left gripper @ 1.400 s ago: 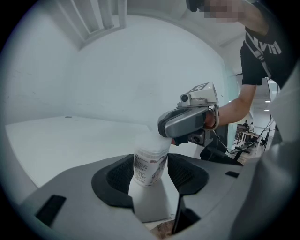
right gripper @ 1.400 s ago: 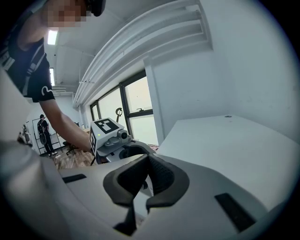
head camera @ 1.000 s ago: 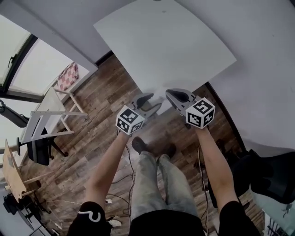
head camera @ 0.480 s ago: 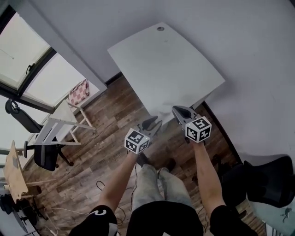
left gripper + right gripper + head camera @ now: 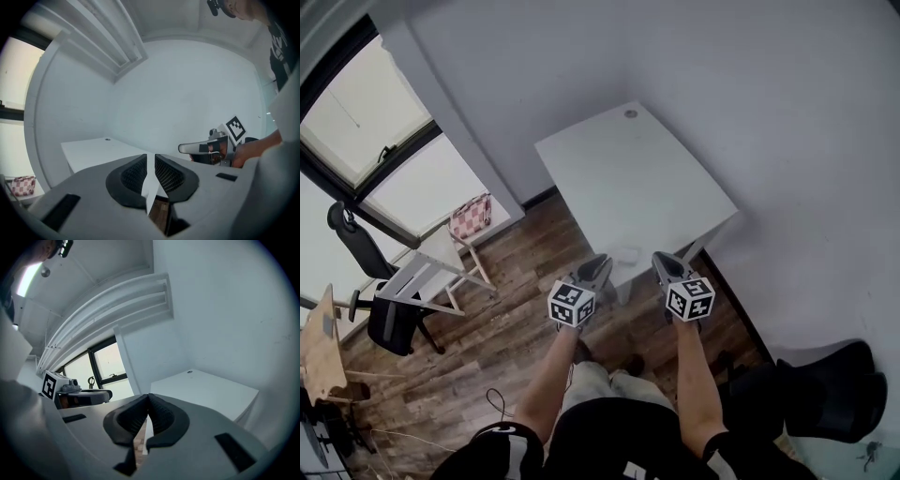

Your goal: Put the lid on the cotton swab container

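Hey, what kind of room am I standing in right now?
Probably a small office or workroom: a white table set against the wall, a black office chair on the wood floor, and large windows along one side.

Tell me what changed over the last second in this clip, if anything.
The head view has pulled back: the table looks smaller and farther off. The left gripper has just been closing its jaws to a slim gap, with nothing between them. Nothing was taken hold of or let go. Unchanged: the right gripper shut and empty, both grippers side by side before the table's near edge.
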Demonstrator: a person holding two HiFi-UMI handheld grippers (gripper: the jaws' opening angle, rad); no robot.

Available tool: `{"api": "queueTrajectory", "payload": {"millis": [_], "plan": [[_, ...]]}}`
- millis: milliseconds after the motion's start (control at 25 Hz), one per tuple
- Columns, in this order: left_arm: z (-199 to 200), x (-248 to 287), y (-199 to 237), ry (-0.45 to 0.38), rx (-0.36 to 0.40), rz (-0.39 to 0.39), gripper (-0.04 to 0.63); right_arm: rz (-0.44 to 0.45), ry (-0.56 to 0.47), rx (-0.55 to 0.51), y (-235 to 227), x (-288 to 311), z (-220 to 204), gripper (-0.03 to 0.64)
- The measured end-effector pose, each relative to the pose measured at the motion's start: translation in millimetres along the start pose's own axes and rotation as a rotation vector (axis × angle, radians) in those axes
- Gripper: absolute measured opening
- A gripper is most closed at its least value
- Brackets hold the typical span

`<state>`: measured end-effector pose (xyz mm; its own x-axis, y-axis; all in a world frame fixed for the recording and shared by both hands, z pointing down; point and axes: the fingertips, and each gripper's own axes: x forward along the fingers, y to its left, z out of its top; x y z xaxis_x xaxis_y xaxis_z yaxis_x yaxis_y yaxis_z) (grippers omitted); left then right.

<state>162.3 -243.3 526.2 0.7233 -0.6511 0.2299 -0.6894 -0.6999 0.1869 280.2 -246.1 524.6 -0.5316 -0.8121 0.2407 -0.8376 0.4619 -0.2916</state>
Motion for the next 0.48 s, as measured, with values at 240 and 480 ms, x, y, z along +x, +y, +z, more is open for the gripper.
{"api": "queueTrajectory", "payload": {"millis": [240, 480], "plan": [[49.4, -20.9, -1.6, -0.084, -0.040, 0.056, 0.052, -0.069, -0.007, -0.108, 0.1, -13.0, 31.4, 0.012], [80.3, -25.8, -2.7, -0.130, -0.026, 0.087, 0.031, -0.091, -0.030, -0.154, -1.4, -16.0, 54.2, 0.012]]}}
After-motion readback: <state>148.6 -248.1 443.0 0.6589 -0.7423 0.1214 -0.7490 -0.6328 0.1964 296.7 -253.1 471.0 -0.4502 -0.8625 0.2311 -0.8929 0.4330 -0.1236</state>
